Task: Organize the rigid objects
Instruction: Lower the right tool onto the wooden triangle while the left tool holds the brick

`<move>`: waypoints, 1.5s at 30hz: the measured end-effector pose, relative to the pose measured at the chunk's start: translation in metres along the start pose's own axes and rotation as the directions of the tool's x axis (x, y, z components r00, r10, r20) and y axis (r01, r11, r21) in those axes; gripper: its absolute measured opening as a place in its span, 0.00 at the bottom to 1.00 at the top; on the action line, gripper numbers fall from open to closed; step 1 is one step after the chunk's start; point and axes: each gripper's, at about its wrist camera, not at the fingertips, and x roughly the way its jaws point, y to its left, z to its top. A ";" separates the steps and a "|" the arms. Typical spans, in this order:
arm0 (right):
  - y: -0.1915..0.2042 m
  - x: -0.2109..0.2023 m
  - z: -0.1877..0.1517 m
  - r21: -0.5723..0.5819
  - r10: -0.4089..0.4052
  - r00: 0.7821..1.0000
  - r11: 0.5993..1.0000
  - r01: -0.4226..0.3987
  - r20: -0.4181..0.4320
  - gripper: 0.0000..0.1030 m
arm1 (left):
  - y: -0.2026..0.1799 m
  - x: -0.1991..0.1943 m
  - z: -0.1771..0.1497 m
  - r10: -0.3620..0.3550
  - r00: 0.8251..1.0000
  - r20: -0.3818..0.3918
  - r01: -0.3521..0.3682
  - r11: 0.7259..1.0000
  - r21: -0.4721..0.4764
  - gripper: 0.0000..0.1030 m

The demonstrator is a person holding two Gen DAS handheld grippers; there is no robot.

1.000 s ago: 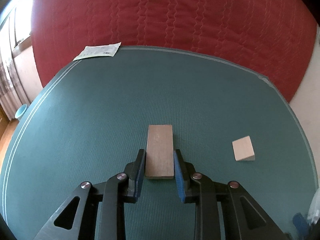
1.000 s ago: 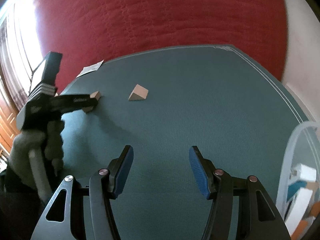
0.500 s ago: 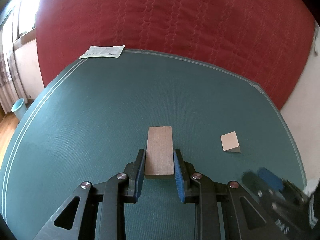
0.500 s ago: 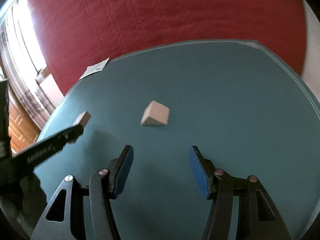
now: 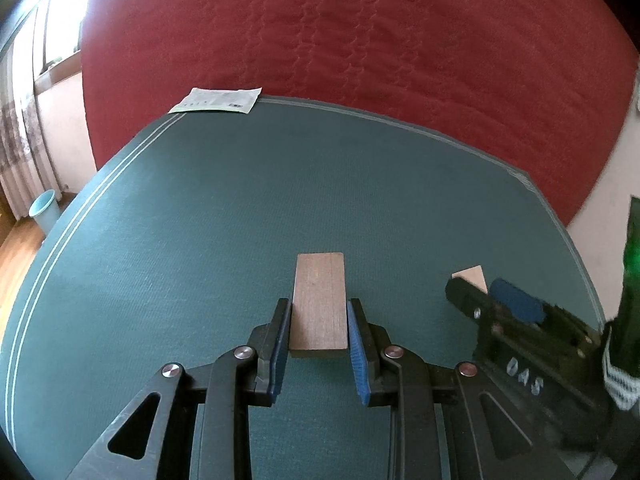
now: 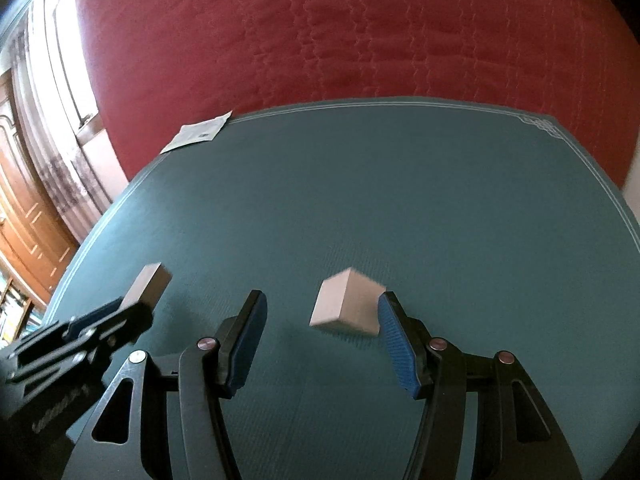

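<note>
Two hand-held grippers and two wooden pieces over one green mat (image 5: 200, 240), which lies against a red quilted cover (image 5: 360, 40).

Left wrist view: the left hand-held gripper (image 5: 319, 334) is clenched on one flat rectangular wooden block (image 5: 319, 300). Both blue pads press the block's long sides near its rear end, and the block points forward over the mat. To the right, the right hand-held gripper (image 5: 496, 300) enters the view and partly covers one pale wooden wedge (image 5: 470, 276) lying on the mat; only the wedge's upper corner shows. A striped cuff (image 5: 618, 384) appears at the right edge.

Right wrist view: the right hand-held gripper (image 6: 320, 316) is released, its two blue pads standing apart. The wedge (image 6: 346, 308) lies on the mat between them, close against the right pad and well clear of the left pad; whether the right pad touches it cannot be told. At lower left, the left hand-held gripper (image 6: 132, 312) shows with the block (image 6: 146, 290) projecting from its tips.

Other items: one printed paper sheet (image 5: 216, 100) at the mat's far left corner, one light blue bin (image 5: 44, 214) on the floor, and one wooden door (image 6: 28, 216) at left.
</note>
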 end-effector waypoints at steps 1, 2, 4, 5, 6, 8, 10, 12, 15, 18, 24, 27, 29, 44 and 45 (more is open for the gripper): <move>-0.001 0.004 0.004 0.000 -0.001 1.000 1.000 0.001 -0.004 0.58 | 0.000 0.001 -0.001 0.003 1.000 -0.002 -0.003 1.000 -0.002 0.28; -0.001 0.009 0.007 -0.001 0.000 1.000 1.000 0.000 -0.010 0.58 | 0.000 0.002 -0.003 0.005 1.000 -0.004 -0.005 1.000 -0.003 0.28; -0.001 0.016 0.014 -0.008 0.002 1.000 1.000 -0.003 -0.024 0.58 | 0.001 0.003 -0.003 0.007 1.000 -0.006 -0.007 1.000 -0.005 0.28; -0.002 0.017 0.015 -0.017 0.006 1.000 1.000 -0.007 -0.030 0.58 | 0.001 0.003 -0.003 0.007 1.000 -0.007 -0.007 1.000 -0.006 0.28; 0.000 0.020 0.017 -0.032 0.013 0.999 0.999 -0.014 -0.035 0.58 | 0.001 0.003 -0.003 0.008 1.000 -0.007 -0.008 1.000 -0.006 0.28; 0.002 0.019 0.015 -0.050 0.025 0.999 0.998 -0.027 -0.038 0.58 | 0.001 0.003 -0.003 0.007 1.000 -0.009 -0.007 1.000 -0.008 0.28; 0.002 0.017 0.012 -0.065 0.034 0.999 0.997 -0.036 -0.043 0.58 | 0.002 0.002 -0.004 0.008 1.000 -0.011 -0.008 1.000 -0.013 0.28; 0.002 0.014 0.009 -0.072 0.045 0.998 0.996 -0.048 -0.047 0.58 | 0.004 0.002 -0.003 0.009 1.000 -0.011 -0.009 1.000 -0.022 0.28; 0.003 0.006 -0.001 -0.084 0.065 0.996 0.994 -0.070 -0.056 0.57 | 0.005 -0.001 -0.003 0.007 1.000 -0.008 -0.007 1.000 -0.028 0.28; 0.006 -0.003 -0.011 -0.111 0.083 0.995 0.990 -0.090 -0.063 0.58 | 0.006 -0.002 -0.002 0.006 1.000 -0.008 -0.006 1.000 -0.029 0.28; 0.004 -0.018 -0.026 -0.130 0.087 0.994 0.987 -0.095 -0.069 0.56 | 0.005 -0.003 -0.002 0.003 1.000 -0.008 -0.004 1.000 -0.029 0.28; 0.009 -0.017 -0.027 -0.152 0.044 0.997 0.987 -0.053 -0.062 0.51 | 0.005 -0.002 -0.002 0.003 1.000 -0.009 -0.003 1.000 -0.030 0.28; 0.013 -0.018 -0.029 -0.173 0.023 0.998 0.984 -0.033 -0.059 0.49 | 0.006 -0.002 -0.002 0.003 1.000 -0.011 -0.003 0.999 -0.032 0.28; 0.005 -0.041 -0.055 -0.158 0.048 0.997 0.986 -0.058 -0.064 0.44 | 0.004 -0.004 -0.002 -0.002 1.000 -0.012 0.002 1.000 -0.024 0.28; 0.004 -0.043 -0.057 -0.156 0.051 0.997 0.986 -0.061 -0.064 0.44 | 0.003 -0.005 -0.002 -0.003 1.000 -0.010 0.003 1.000 -0.022 0.28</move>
